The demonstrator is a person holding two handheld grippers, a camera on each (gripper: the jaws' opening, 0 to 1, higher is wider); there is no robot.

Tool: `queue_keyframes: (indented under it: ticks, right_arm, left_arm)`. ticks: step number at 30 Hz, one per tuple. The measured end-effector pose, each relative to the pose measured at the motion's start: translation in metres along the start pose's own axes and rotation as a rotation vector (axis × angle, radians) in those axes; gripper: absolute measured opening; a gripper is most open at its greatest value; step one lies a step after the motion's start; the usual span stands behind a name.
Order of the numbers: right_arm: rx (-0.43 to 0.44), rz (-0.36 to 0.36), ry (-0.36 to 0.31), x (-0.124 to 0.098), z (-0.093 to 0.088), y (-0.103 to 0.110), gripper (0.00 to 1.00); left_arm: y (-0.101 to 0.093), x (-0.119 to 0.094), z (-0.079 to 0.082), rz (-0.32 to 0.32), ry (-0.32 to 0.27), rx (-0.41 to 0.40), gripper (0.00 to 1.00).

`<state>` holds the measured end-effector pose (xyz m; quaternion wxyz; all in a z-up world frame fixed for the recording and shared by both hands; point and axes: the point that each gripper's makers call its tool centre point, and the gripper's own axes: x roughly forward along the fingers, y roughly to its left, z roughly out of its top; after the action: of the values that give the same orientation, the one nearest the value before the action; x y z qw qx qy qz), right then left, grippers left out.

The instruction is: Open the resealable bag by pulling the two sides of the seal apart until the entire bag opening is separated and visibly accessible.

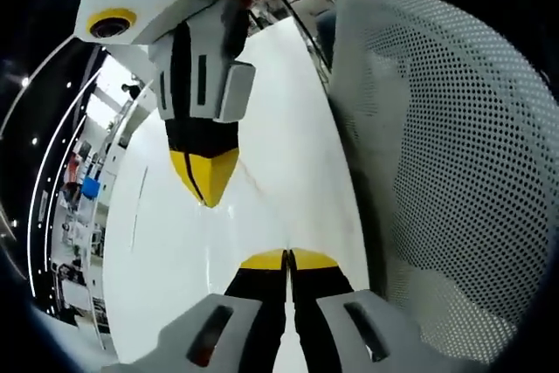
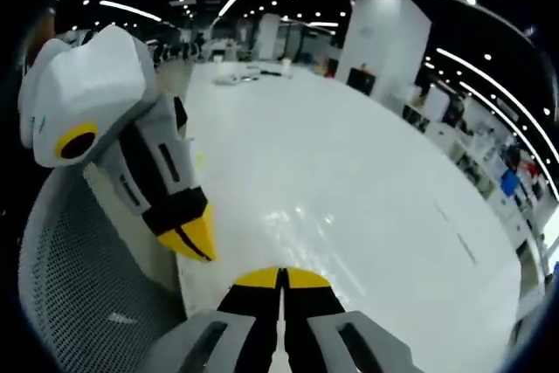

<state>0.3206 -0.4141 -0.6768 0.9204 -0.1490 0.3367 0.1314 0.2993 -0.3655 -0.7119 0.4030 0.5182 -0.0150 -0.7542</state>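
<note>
Nearest me, my left gripper [image 1: 287,259] has its yellow tips pressed together on nothing, and my right gripper [image 2: 280,279] is the same, jaws closed flat with nothing between them; each also shows in the other's camera, hanging over the table with its tips together. Just beyond them lies the glossy white table [image 2: 367,198], bordered on one side by a perforated mesh chair back [image 1: 454,155]. Farther off there's some small clutter [image 2: 240,76] at the table's far end, too distant to name; I can't find the resealable bag anywhere, so I judge the opening not yet begun, with locating and gripping both sides of the seal left.
</note>
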Motion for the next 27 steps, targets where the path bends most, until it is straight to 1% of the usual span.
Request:
queue_keyframes:
  ticks: [2,4,5,6,9,11,12,14,20,23,27]
  right_arm:
    - [0.006,-0.03,-0.018,-0.004,0.008,-0.009,0.0]
    - [0.014,-0.062,-0.05,-0.009,0.019,-0.018,0.0]
    - [0.015,-0.068,-0.056,-0.01,0.022,-0.02,0.0]
    - [0.024,-0.084,-0.076,-0.013,0.028,-0.025,0.0]
    - [0.031,-0.107,-0.108,-0.019,0.041,-0.034,0.0]
    - [0.033,-0.118,-0.125,-0.021,0.049,-0.039,0.0]
    - [0.033,-0.122,-0.134,-0.022,0.052,-0.04,0.0]
    - [0.029,-0.133,-0.152,-0.025,0.06,-0.043,0.0]
    - [0.019,-0.176,-0.2,-0.034,0.079,-0.053,0.0]
    - [-0.004,-0.188,-0.218,-0.038,0.089,-0.055,0.0]
    - [-0.072,-0.225,-0.234,-0.045,0.106,-0.061,0.0]
  left_arm:
    - [0.006,-0.002,-0.001,0.013,0.005,-0.032,0.0]
    - [0.015,-0.005,0.0,0.032,-0.014,-0.07,0.0]
    - [0.02,-0.007,0.0,0.042,-0.023,-0.086,0.0]
    - [0.023,-0.009,0.0,0.051,-0.027,-0.094,0.0]
    - [0.034,-0.014,0.001,0.075,-0.036,-0.113,0.0]
    - [0.04,-0.016,-0.002,0.092,-0.026,-0.144,0.0]
    - [0.043,-0.017,-0.002,0.098,-0.031,-0.153,0.0]
    - [0.045,-0.018,0.0,0.095,-0.046,-0.18,0.0]
    - [0.048,-0.018,0.004,0.107,-0.072,-0.204,0.0]
    - [0.055,-0.019,0.003,0.128,-0.069,-0.217,0.0]
    - [0.073,-0.025,0.005,0.166,-0.081,-0.242,0.0]
